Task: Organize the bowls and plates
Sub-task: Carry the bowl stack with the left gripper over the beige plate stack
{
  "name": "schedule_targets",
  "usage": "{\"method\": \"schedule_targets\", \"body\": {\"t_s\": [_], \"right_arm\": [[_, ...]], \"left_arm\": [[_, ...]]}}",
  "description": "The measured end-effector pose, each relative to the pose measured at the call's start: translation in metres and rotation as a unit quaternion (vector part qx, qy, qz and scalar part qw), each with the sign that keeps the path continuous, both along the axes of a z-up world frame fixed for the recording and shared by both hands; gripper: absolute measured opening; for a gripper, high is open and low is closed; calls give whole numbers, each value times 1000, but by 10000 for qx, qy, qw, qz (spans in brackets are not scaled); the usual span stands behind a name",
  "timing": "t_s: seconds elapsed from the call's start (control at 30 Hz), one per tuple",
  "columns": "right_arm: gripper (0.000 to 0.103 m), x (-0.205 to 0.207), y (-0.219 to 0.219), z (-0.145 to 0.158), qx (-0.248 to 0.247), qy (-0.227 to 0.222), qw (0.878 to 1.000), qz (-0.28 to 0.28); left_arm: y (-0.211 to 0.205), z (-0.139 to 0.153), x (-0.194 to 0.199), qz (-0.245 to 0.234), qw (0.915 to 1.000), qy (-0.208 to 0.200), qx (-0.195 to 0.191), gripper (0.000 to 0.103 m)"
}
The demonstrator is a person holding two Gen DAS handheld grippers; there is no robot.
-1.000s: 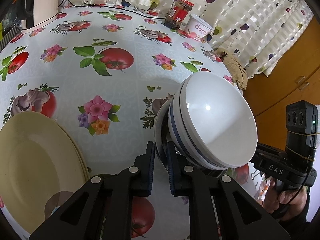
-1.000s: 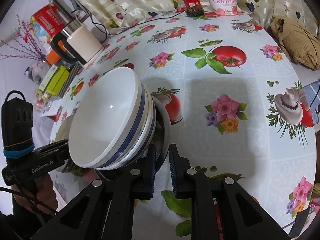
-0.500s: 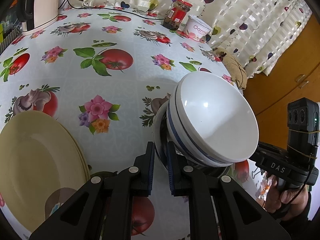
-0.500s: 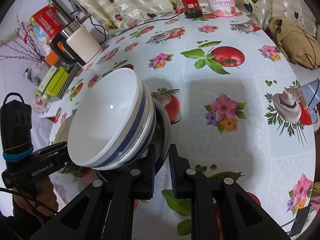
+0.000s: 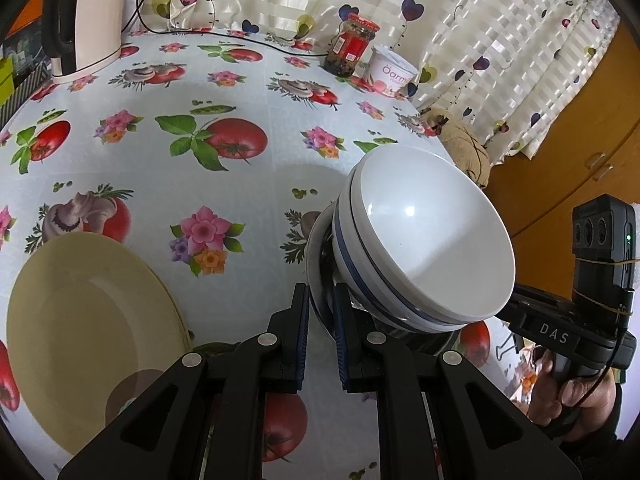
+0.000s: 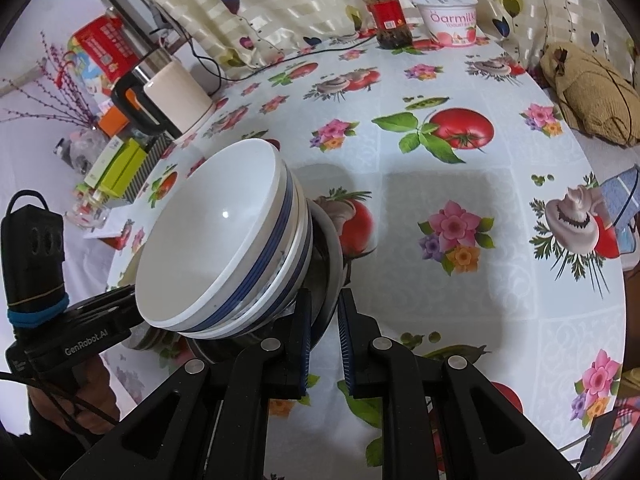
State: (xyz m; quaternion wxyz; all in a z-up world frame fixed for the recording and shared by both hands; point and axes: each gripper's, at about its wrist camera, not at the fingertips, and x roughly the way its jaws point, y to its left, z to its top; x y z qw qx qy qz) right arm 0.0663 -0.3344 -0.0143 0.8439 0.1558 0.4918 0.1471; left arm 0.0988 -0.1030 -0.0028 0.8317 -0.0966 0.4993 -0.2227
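- Two grippers clamp one stack of dishes from opposite sides, holding it tilted above the table (image 5: pixel 248 184).
- Left gripper (image 5: pixel 322 312): jaws nearly closed, pinching the rim of the metal bowl (image 5: pixel 316 276) at the bottom of the stack.
- Right gripper (image 6: pixel 324 312): jaws likewise nearly closed on the opposite rim of the same metal bowl (image 6: pixel 332 264).
- White bowls (image 5: pixel 432 240) with blue bands, nested inside the metal bowl; the openings face the left camera's right side.
- Yellow plates (image 5: pixel 88 332), stacked, flat on the tablecloth at the left, well apart from the bowls.
- One red-lidded jar (image 5: pixel 352 44) and a yogurt tub (image 5: pixel 390 72), side by side at the far edge by the curtain (image 5: pixel 480 40).
- One kettle (image 5: pixel 92 20), far left corner.
- Tan cloth bundle (image 6: pixel 588 96), at the table's right edge.
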Motion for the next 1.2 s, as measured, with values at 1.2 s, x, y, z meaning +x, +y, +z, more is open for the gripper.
{"method": "schedule_targets", "body": {"t_s": [1.2], "right_arm": [[14, 19, 69, 40, -7, -340, 9971, 685]], "left_arm": [[72, 37, -18, 774, 9963, -376, 69, 12]]}}
